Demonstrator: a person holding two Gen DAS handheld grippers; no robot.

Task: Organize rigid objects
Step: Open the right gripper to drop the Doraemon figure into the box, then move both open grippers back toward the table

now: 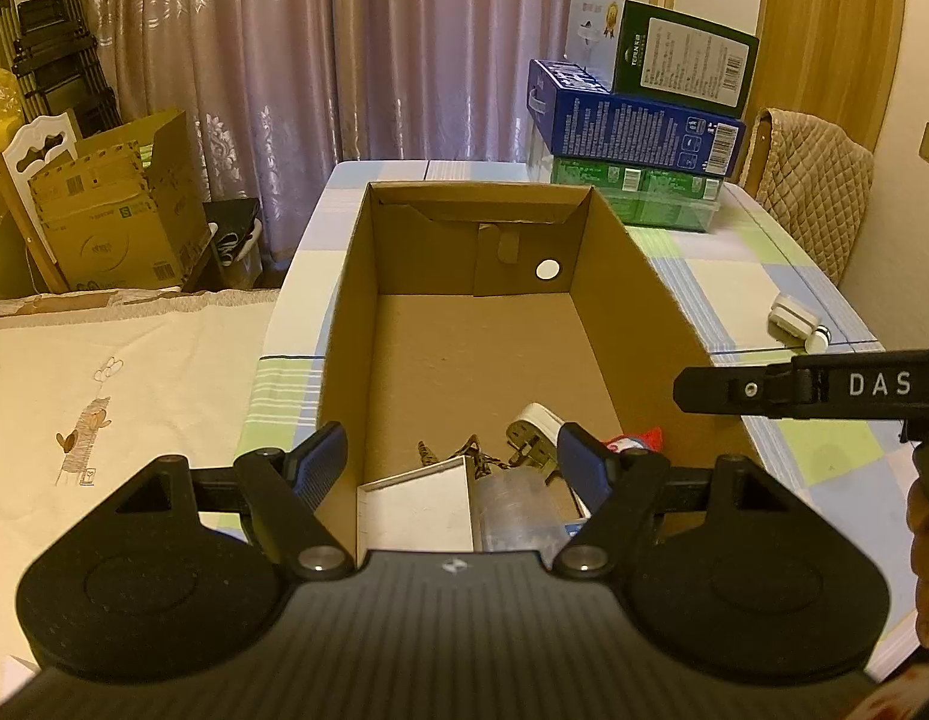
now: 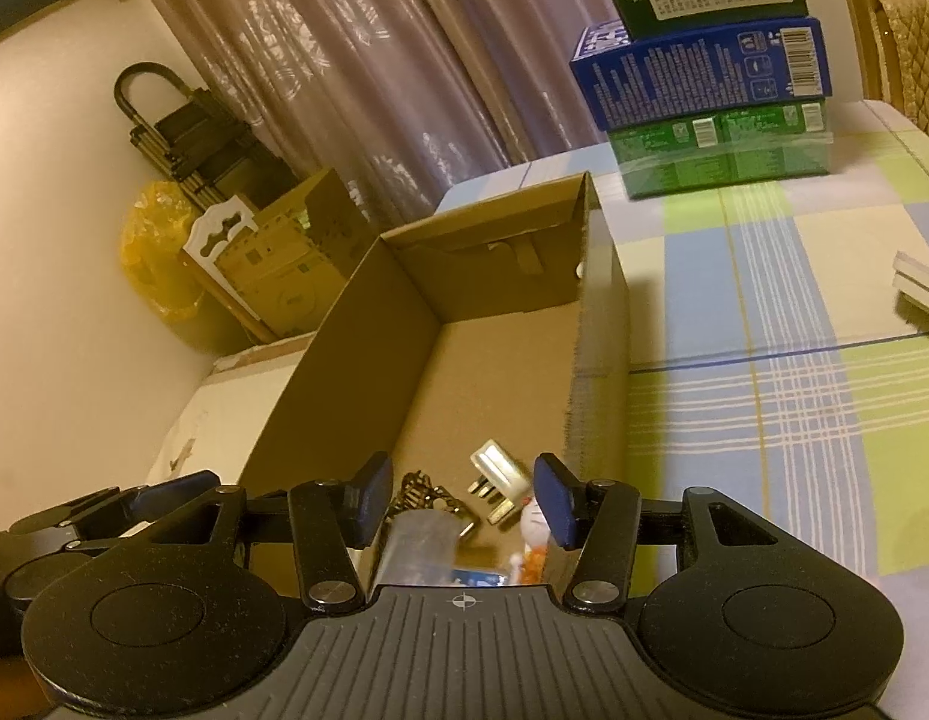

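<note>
1. Left wrist view: brown cardboard box (image 1: 464, 324) on the checked counter (image 1: 764, 276), white plug (image 1: 533, 426) lying inside near its front.
2. Left gripper (image 1: 452, 462) hovers spread wide, empty, over the box.
3. Right gripper (image 2: 461, 501) gapes too, above the plug.

cardboard box (image 1: 638, 300): open, on table | white plug (image 2: 497, 471), clear bag (image 1: 512, 510): inside, near end

**Matte black tongs with blue pads**

The left tongs (image 1: 452, 468) are matte black, with two round textured discs flanking a ribbed grey centre plate stamped with a small crosshair mark. Silver screws pin the angled link arms, and the fingers (image 1: 323, 465) carry ribbed blue pads. The right tongs (image 2: 461, 501) match, with white "DAS" lettering along their black side; beside them shows a bare-skinned hand (image 1: 928, 546).
</note>
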